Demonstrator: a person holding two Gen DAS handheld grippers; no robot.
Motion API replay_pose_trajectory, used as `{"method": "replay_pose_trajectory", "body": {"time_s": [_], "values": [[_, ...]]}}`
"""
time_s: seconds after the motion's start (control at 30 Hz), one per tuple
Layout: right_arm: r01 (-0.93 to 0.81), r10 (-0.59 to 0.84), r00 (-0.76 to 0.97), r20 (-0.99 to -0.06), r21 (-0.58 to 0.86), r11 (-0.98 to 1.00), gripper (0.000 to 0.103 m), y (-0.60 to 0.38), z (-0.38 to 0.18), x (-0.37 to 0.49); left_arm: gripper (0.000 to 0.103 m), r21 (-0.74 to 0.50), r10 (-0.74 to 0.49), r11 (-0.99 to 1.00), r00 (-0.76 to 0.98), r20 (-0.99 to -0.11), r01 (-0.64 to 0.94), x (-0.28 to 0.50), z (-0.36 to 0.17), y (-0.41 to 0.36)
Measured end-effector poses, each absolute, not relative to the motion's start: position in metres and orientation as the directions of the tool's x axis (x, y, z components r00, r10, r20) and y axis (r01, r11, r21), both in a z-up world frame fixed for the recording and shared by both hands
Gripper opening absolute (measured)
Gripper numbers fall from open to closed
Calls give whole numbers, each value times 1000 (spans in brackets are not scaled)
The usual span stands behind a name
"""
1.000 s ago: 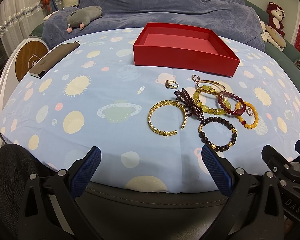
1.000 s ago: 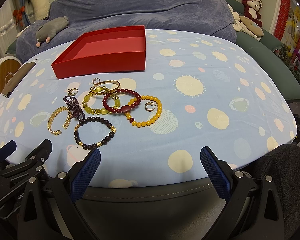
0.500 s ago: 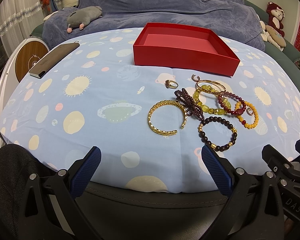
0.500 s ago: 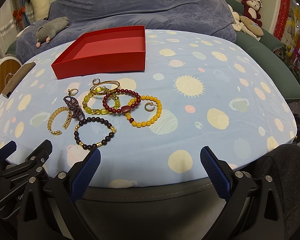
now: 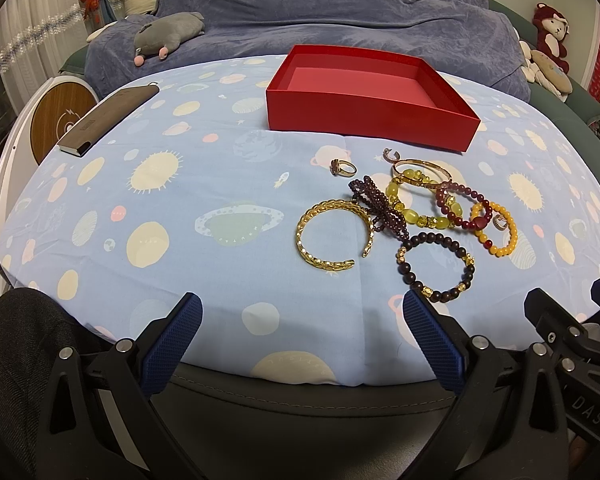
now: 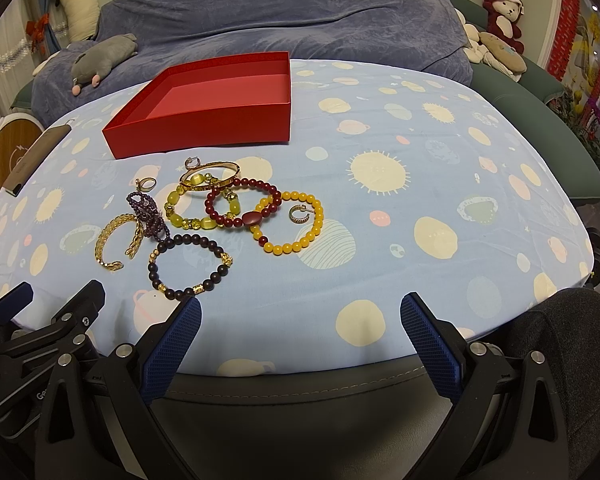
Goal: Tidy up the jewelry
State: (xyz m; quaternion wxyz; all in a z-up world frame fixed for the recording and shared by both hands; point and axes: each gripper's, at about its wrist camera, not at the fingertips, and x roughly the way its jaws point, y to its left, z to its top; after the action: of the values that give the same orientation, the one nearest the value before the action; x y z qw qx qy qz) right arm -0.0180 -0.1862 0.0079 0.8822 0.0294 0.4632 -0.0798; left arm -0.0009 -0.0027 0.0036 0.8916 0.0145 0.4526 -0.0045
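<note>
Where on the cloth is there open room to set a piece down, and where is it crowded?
Open: the cloth right of the orange bead bracelet, and the stretch between the dark case and gold cuff. The red box is empty. Crowded: the overlapping bracelets before it.

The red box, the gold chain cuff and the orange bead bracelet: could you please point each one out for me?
red box (image 5: 364, 120), left wrist view, on its front wall.
gold chain cuff (image 5: 306, 246), left wrist view, on its left curve.
orange bead bracelet (image 6: 296, 246), right wrist view, on its near beads.
</note>
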Motion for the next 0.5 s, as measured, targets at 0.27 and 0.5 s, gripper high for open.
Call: {"method": "replay_pose_trajectory", "body": {"time_s": [0.27, 0.5], "values": [[168, -110, 560, -821, -17, 986, 96, -188, 7, -21, 96, 9, -5, 1000, 582, -814, 21, -1, 3, 0], [178, -105, 564, -819, -4, 984, 96, -190, 12, -12, 96, -21, -14, 1000, 565, -825, -5, 8, -1, 9]]}}
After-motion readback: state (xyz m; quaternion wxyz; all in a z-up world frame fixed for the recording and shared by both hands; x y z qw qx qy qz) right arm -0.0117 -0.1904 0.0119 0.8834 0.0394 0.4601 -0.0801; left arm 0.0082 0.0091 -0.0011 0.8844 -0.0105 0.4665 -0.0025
